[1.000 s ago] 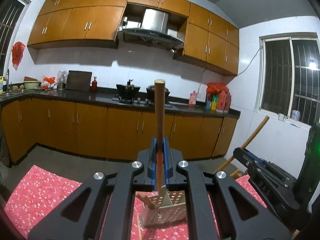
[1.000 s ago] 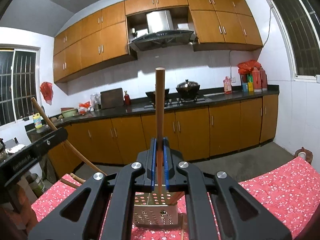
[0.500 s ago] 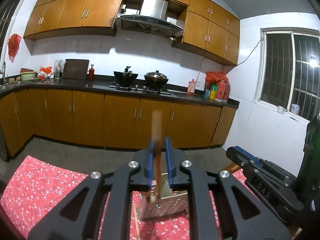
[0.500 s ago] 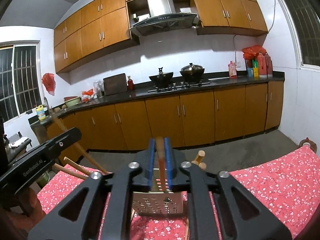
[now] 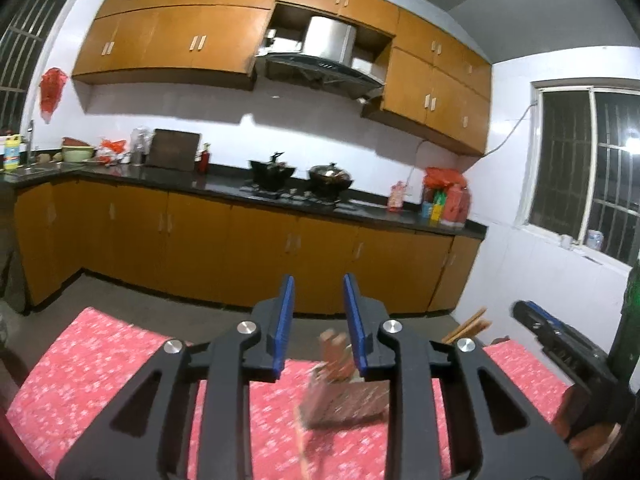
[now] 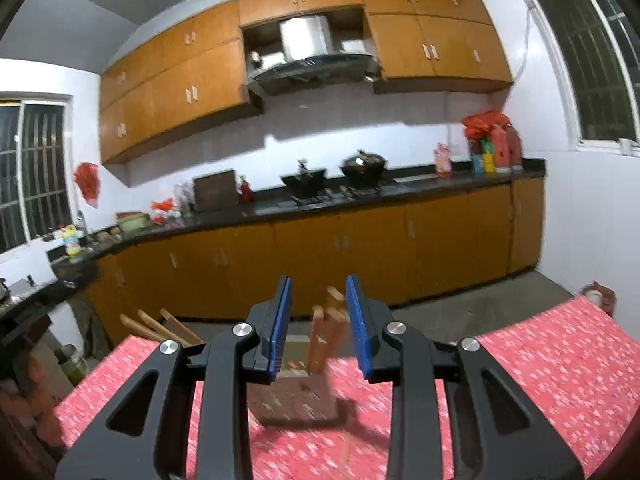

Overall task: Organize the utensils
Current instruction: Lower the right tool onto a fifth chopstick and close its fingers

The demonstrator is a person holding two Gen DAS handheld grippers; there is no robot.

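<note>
A perforated metal utensil holder (image 5: 344,400) stands on the red floral tablecloth (image 5: 100,364); it also shows in the right wrist view (image 6: 296,396). Several wooden-handled utensils (image 6: 326,328) stand in it, their tips (image 5: 334,354) blurred. My left gripper (image 5: 320,324) is open and empty, above and just behind the holder. My right gripper (image 6: 319,326) is open and empty, with the handles showing between its blue pads. The right gripper's body (image 5: 568,352) shows at the right of the left wrist view.
Other wooden handles (image 6: 160,326) stick up at the table's far left edge, and some (image 5: 468,324) at the far right in the left wrist view. Kitchen cabinets and a counter with pots (image 6: 332,176) lie beyond the table.
Both grippers held a wooden utensil upright, lowered it into the holder, then opened. The utensils now stand in the holder and both grippers have lifted slightly.
</note>
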